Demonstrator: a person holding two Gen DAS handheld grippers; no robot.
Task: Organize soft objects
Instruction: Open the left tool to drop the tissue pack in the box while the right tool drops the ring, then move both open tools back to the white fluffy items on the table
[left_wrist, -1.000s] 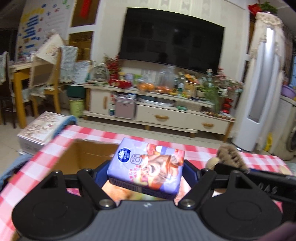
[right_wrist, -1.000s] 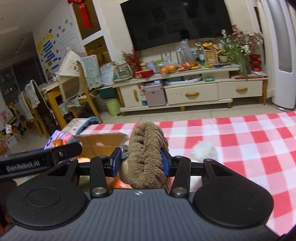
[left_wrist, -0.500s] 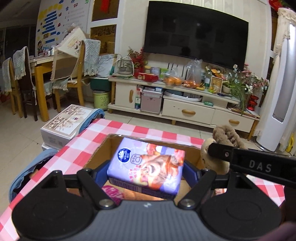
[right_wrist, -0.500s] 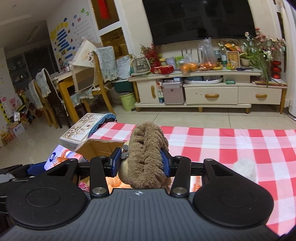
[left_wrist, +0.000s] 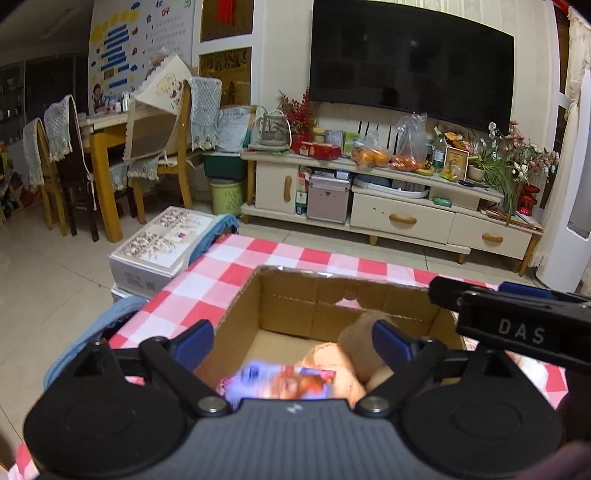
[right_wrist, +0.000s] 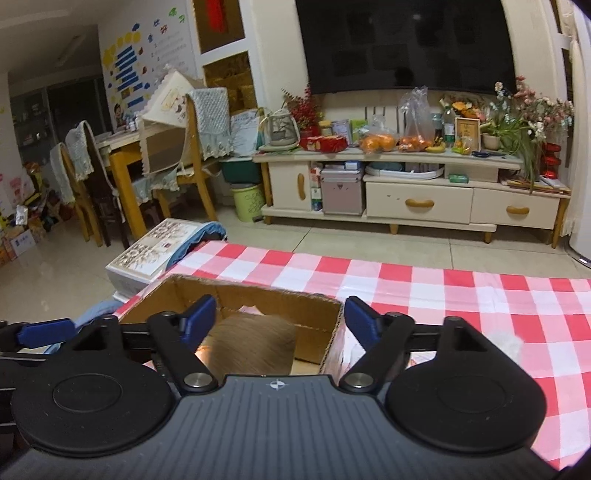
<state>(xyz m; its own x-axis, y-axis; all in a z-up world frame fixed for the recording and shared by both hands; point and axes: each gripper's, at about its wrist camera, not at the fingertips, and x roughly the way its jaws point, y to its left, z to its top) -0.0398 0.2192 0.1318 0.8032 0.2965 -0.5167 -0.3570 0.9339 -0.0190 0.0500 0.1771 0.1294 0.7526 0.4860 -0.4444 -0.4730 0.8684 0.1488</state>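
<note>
Cardboard box (left_wrist: 291, 306) rim under both grippers' just-opened, wide, empty jaws.

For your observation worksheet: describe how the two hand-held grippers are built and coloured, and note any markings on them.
Both the left gripper and the right gripper are matte black, with a ribbed grey-black body, two round black discs, angled link arms with silver pivot screws, and blue pads on the jaws. Each body bears a small white emblem. In the left wrist view the right gripper shows white letters "DAS" on its side.

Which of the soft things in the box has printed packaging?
The tissue pack, purple with an orange picture, nearest the left gripper; the brown plush toy beside it is plain fur.
</note>
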